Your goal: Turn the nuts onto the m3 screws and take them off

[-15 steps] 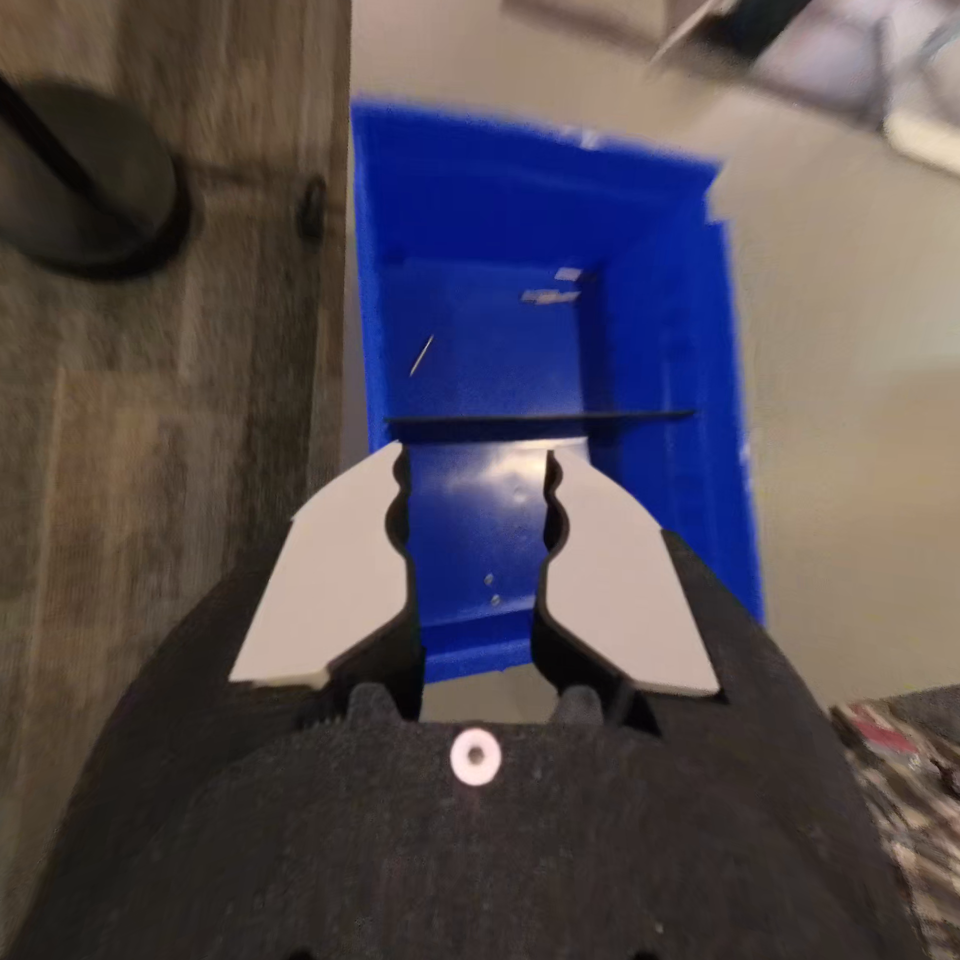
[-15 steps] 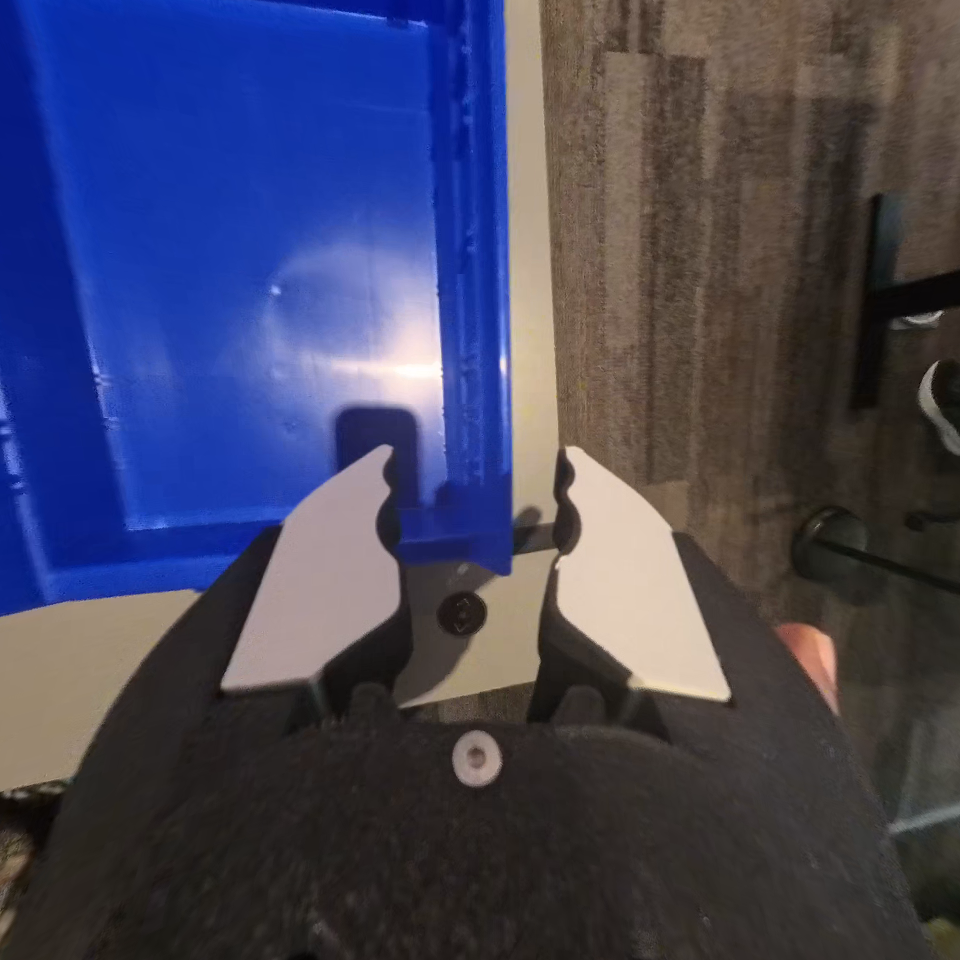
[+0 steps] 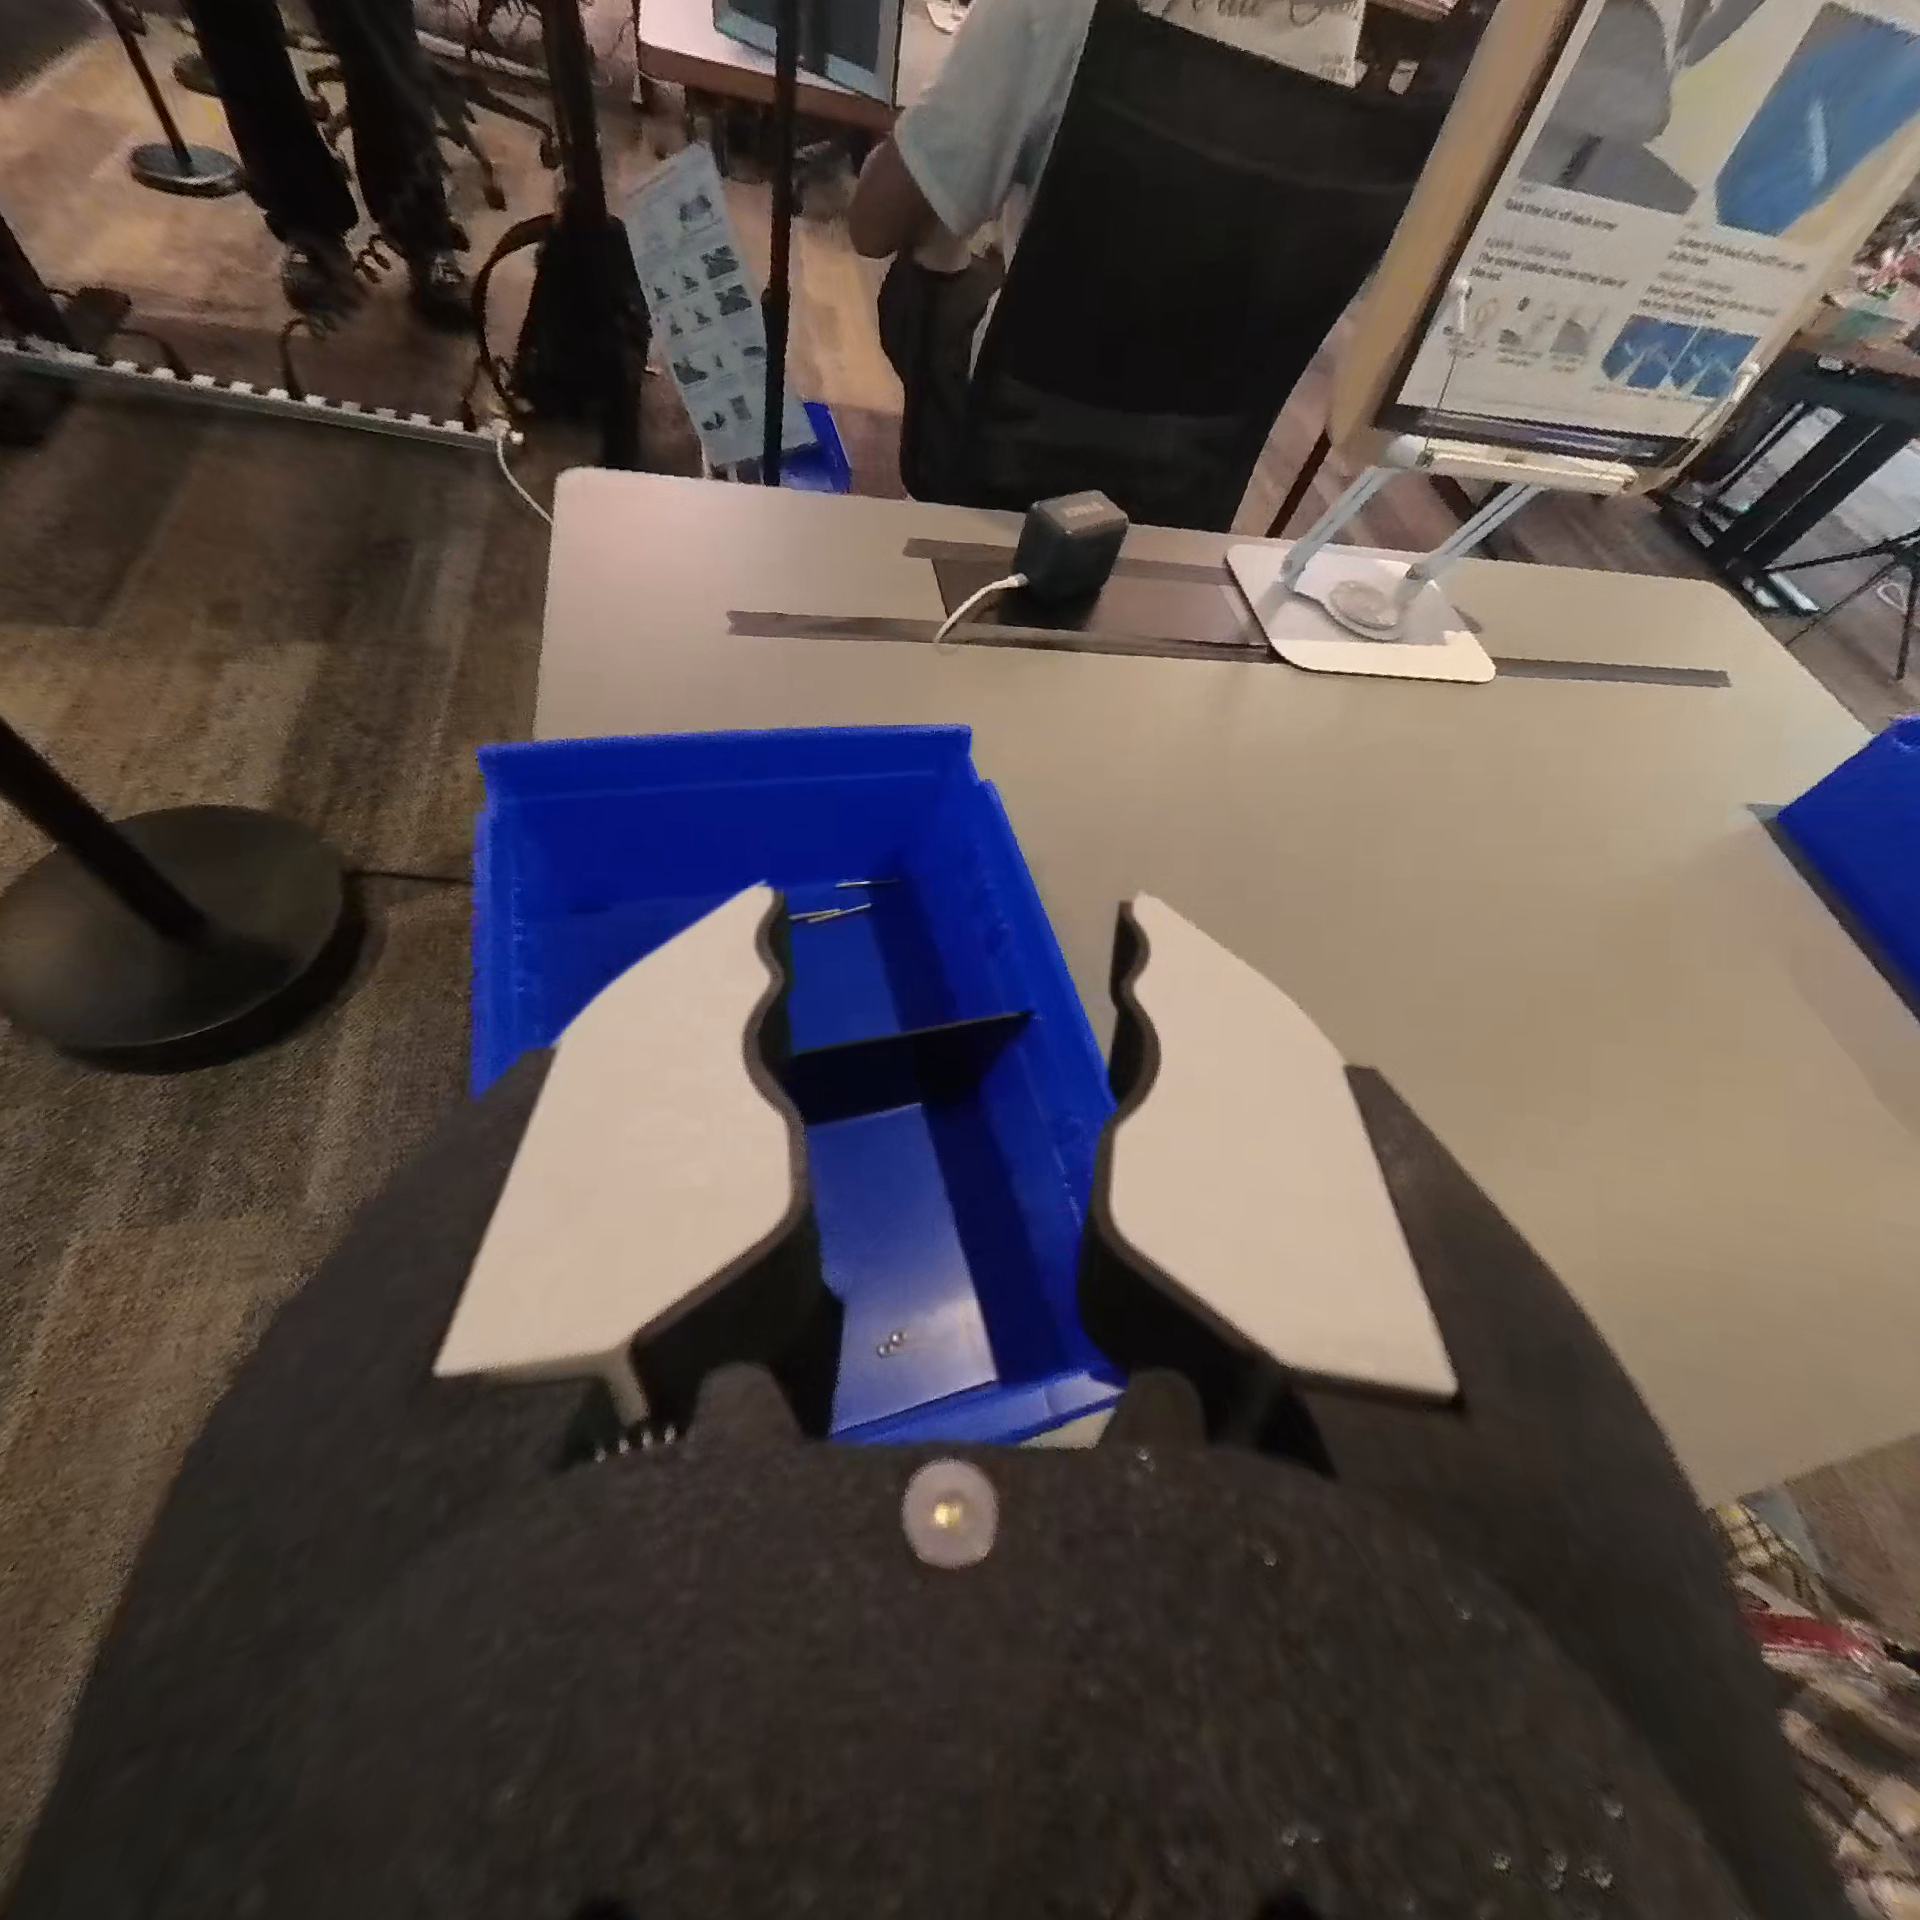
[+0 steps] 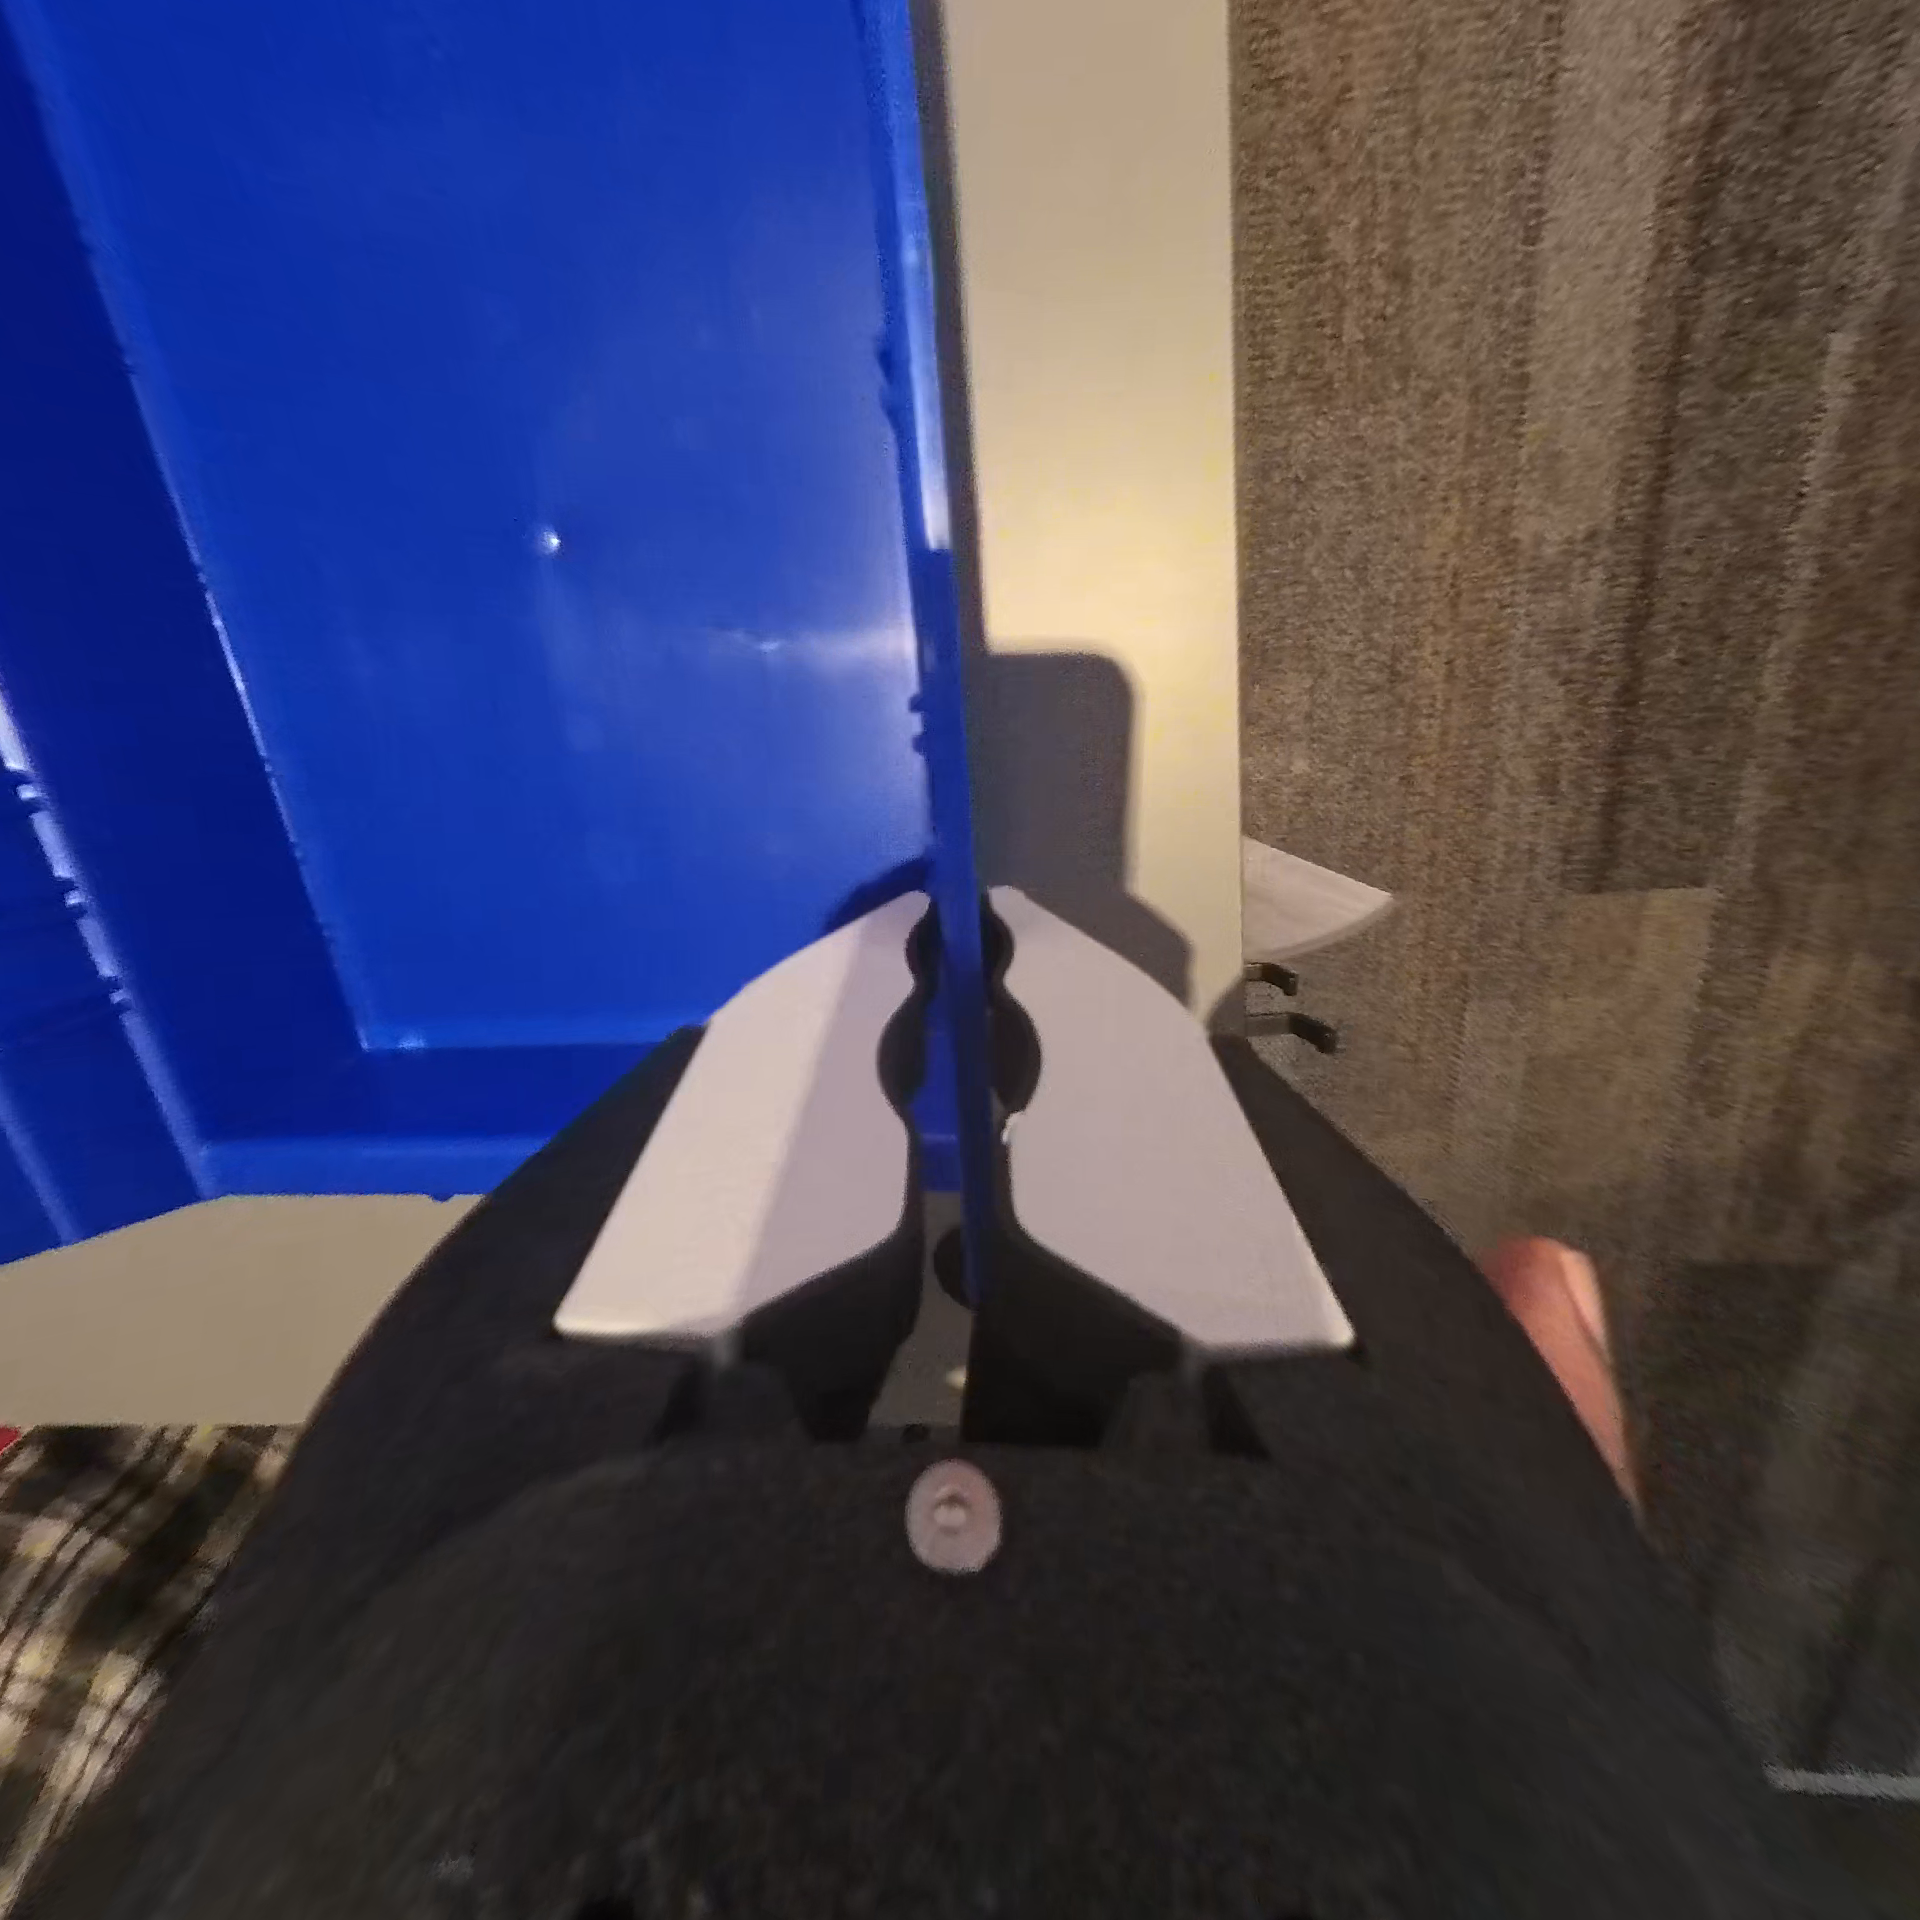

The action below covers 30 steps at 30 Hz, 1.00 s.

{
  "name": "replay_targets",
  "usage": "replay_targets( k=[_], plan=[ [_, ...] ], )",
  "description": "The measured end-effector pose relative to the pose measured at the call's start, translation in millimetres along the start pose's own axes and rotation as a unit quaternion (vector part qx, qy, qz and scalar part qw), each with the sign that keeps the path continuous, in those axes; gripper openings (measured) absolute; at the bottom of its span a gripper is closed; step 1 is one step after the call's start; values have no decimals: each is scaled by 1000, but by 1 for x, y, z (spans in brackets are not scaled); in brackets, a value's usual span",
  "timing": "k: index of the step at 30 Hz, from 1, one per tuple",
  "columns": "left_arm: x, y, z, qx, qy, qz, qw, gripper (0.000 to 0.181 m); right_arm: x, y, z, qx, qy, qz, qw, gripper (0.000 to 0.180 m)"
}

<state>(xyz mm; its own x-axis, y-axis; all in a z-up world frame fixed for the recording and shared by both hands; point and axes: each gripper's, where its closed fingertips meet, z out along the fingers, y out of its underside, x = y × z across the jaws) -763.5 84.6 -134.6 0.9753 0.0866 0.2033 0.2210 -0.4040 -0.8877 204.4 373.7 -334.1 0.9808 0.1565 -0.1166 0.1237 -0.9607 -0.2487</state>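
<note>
A blue bin (image 3: 644, 831) with a black divider (image 3: 914, 1049) stands at the left edge of the grey table (image 3: 1351, 935). Thin screws (image 3: 842, 914) lie in its far compartment. Two small nuts (image 3: 891, 1345) lie in the near one. My left gripper (image 3: 951, 914) is open and empty above this bin. A second blue bin (image 4: 520, 520) looks empty and sits near the table's right edge (image 4: 1091, 416). My right gripper (image 4: 958, 904) is shut on this bin's right wall (image 4: 951, 727). This bin's corner also shows in the left wrist view (image 3: 1860, 831).
A dark charger block (image 3: 1070, 545) and a white stand base (image 3: 1371, 623) sit at the table's far side. A person (image 3: 1143, 260) and a poster board (image 3: 1621, 208) stand behind. A round floor stand base (image 3: 177, 935) is left of the table. Carpet (image 4: 1558, 520) lies right. The gap from one gripper's tips to the other's is roughly 105 cm.
My left gripper has pulled back and tilted up, with its jaws wider apart. My right gripper has closed on the second bin's right wall.
</note>
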Motion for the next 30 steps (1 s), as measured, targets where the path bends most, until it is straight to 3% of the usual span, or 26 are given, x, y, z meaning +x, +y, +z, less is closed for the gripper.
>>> replay_targets(
  k=[15,23,27,30],
  plan=[
    [32,14,23,15,39,-12,999,72,17,-2,-4,8,-24,-17,1000,4],
    [41,5,7,59,13,24,998,92,1,-23,-80,200,53,-78,975,22],
    [44,14,8,58,4,59,997,111,-27,-15,-116,278,102,-110,949,27],
    [41,20,6,58,-28,92,994,113,-51,-2,-130,319,115,-118,933,32]
  ],
)
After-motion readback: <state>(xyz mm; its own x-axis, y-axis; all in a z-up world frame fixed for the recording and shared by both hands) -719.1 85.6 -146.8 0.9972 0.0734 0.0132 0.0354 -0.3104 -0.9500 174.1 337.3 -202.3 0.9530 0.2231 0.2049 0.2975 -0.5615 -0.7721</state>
